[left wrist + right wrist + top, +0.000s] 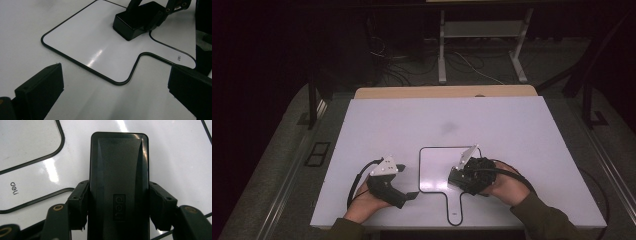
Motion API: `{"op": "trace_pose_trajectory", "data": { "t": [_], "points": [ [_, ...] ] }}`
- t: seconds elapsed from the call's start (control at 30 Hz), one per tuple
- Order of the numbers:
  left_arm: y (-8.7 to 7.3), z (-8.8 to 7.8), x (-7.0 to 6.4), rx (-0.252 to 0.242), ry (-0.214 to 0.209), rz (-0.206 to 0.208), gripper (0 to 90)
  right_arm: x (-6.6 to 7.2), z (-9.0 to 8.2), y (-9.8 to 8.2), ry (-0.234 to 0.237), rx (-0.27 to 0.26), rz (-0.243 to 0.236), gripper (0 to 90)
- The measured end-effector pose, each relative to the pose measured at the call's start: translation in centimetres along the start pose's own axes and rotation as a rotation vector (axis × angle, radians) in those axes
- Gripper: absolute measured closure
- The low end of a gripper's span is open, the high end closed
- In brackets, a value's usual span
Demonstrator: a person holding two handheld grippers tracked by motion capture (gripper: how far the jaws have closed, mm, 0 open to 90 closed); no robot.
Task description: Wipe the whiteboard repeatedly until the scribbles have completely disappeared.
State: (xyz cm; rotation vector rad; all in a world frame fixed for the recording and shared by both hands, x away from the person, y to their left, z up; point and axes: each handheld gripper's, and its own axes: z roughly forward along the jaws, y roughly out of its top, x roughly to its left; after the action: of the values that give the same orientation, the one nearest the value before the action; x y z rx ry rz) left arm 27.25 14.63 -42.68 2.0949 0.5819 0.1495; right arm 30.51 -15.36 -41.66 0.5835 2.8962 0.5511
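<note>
My right gripper [119, 220] clamps the black eraser [119, 182] across its width, flat on the whiteboard [82, 42]; left gripper [115, 92] gapes wide beside it.

Black eraser block [119, 182], matte, embossed logo on top, clamped between black jaws of right gripper [119, 210]. Under it, glossy white handled board [100, 47], thin black border, small black lettering on handle. White tabletop [512, 130] beyond. Left gripper [112, 92] black, pale grey plate on top. Brass-coloured screws on right gripper's arms. Olive sleeve [547, 220] behind right gripper.
</note>
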Motion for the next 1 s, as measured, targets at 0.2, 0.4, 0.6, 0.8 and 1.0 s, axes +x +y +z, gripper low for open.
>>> {"op": "trace_pose_trajectory", "data": {
  "t": [0.2, 0.4, 0.6, 0.8, 1.0],
  "points": [
    [0.0, 0.0, 0.0, 0.000, 0.001, 0.000, 0.0, -1.9, -0.2, -0.8, -0.053, 0.012, 0.060, 38.8],
    [0.0, 0.0, 0.0, -0.001, 0.002, 0.002, 0.0, -2.6, -0.3, -1.1, -0.086, 0.020, 0.077, 38.8],
    [0.0, 0.0, 0.0, 0.000, 0.000, 0.000, 0.0, -3.1, -0.4, -1.6, -0.087, 0.021, 0.100, 38.8],
    [0.0, 0.1, 0.0, 0.001, 0.000, 0.001, 0.0, -0.9, -0.5, -1.3, -0.037, 0.017, 0.037, 38.8],
    [0.0, 0.0, 0.0, 0.000, 0.001, 0.001, 0.0, -1.1, -0.5, -1.2, -0.043, 0.022, 0.056, 38.9]
  ]
}}
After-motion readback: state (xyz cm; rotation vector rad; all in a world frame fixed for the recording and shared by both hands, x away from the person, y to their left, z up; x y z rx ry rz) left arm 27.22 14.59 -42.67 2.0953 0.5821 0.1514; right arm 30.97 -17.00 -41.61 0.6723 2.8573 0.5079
